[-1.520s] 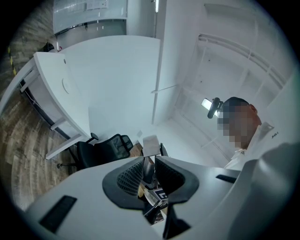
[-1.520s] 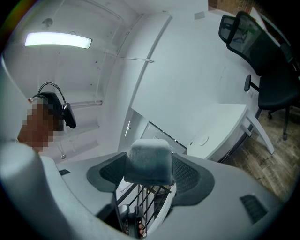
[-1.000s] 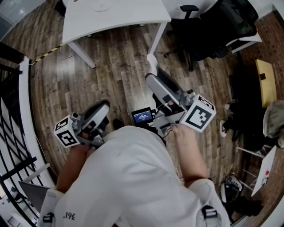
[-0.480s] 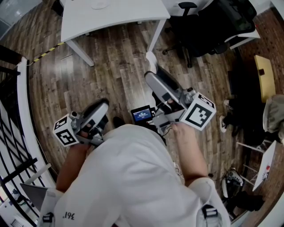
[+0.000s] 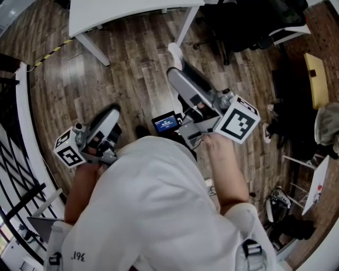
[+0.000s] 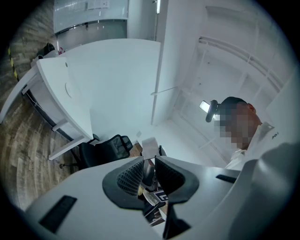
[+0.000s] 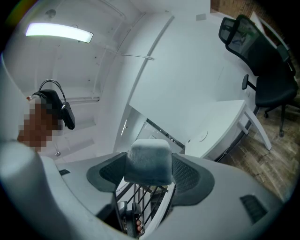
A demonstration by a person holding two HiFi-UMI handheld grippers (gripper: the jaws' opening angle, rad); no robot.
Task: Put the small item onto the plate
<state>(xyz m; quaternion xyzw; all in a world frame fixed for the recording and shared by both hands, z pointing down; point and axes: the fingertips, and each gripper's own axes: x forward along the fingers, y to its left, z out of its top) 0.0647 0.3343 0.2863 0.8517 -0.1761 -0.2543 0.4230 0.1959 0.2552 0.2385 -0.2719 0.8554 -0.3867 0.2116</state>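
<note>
My right gripper [image 7: 149, 176] is shut on a small pale grey fuzzy block [image 7: 149, 161], which fills the gap between its pads. In the head view that gripper [image 5: 176, 59] is held chest-high over the wood floor, pointing at the white table [image 5: 127, 10], with the block [image 5: 174, 52] at its tip. A faint round plate [image 7: 202, 136] lies on the table top in the right gripper view. My left gripper [image 5: 111, 111] hangs lower left, its pads [image 6: 132, 174] drawn close with nothing between them.
A black office chair [image 5: 241, 32] stands right of the table; another shows in the right gripper view [image 7: 262, 65]. A black railing [image 5: 13, 159] runs along the left. A white table leg [image 5: 90, 50] slants to the floor. Bags and shoes lie at the right edge.
The table has slid toward the top of the head view and the plate has left that view. My left gripper has shifted a little left. The right gripper still holds the block.
</note>
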